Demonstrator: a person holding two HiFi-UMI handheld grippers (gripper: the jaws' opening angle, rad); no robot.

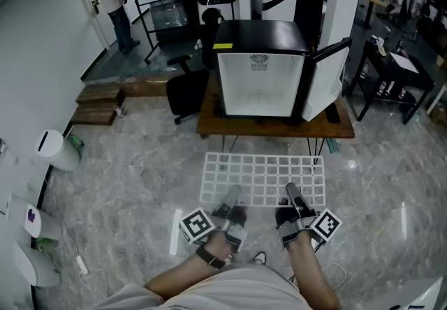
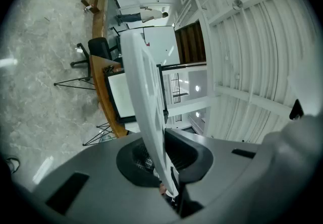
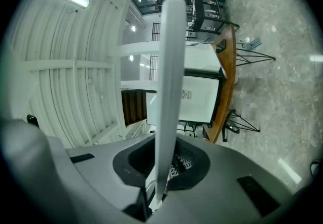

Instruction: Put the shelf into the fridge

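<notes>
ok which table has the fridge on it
The wooden table straight ahead, on thin wire legs: the open fridge stands on it. The black desk at the right has no fridge.
</notes>
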